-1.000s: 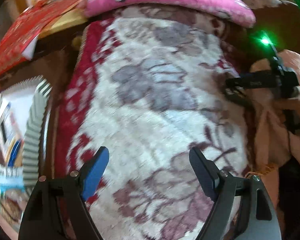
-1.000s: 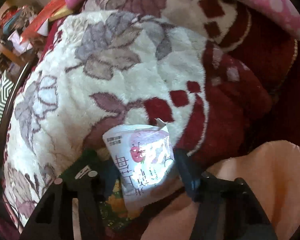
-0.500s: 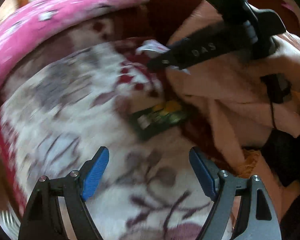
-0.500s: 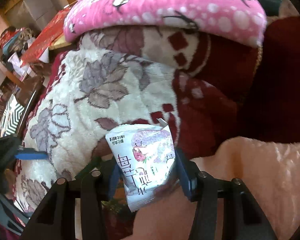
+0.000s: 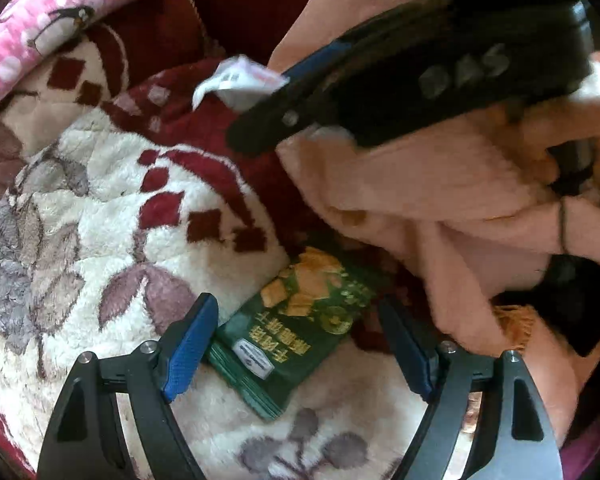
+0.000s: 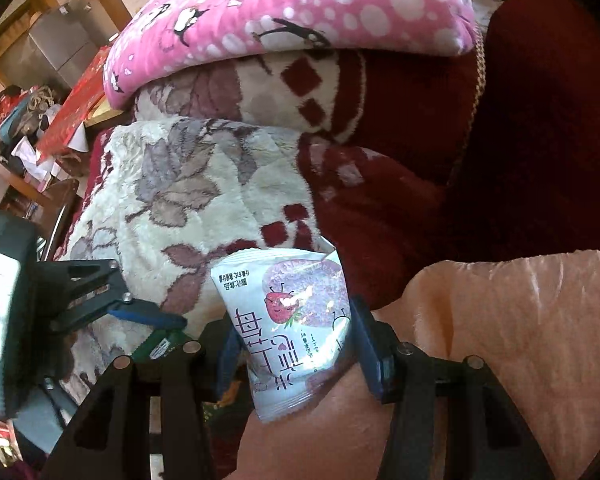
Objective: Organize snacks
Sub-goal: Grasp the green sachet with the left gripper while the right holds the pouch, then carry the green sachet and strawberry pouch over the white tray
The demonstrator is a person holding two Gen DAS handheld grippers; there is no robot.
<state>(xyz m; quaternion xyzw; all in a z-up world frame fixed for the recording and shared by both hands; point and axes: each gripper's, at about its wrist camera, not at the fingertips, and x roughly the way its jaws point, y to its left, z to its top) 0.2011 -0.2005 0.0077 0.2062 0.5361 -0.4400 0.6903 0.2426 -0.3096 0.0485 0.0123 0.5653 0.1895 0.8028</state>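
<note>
- Left gripper [image 5: 296, 344]: jaws wide apart, nothing pressed between the blue pads [image 5: 190, 350]; pointing steeply down at the floral blanket [image 5: 100, 216].
- Green snack packet [image 5: 296, 328]: flat on the floral blanket, between the two open fingers of the left gripper, nearer to the pad at 9 o'clock; no clear contact with either pad. Pictures of yellow crackers at its 12 o'clock end, white label at its 6 o'clock end.
- Peach blanket [image 5: 440, 208]: bunched at 3 o'clock of the green snack packet, its fold partly over the packet's far corner.
- Right gripper [image 6: 292, 344]: jaws narrowed and clamped on the white strawberry snack packet [image 6: 288, 320], one blue pad on each side edge; packet upright, lifted clear of the floral blanket [image 6: 188, 184], printing turned sideways.
- Same right gripper [image 5: 308, 92] in the left wrist view: at 1 o'clock of the green snack packet, black body across the top of the picture, white strawberry snack packet [image 5: 240, 80] sticking out between its fingertips.
- Left gripper [image 6: 148, 316] in the right wrist view: at 9 o'clock of the white strawberry snack packet, low over the floral blanket, a corner of the green snack packet [image 6: 160, 346] just below its blue pad.
- Pink penguin pillow [image 6: 284, 20]: at 12 o'clock, on top of the folded floral blanket.
- Dark red cushion [image 6: 520, 140]: at 2 o'clock, behind the peach blanket [image 6: 500, 340].
- Cluttered table with a red box [image 6: 72, 116]: far at 10 o'clock, too small for detail.
</note>
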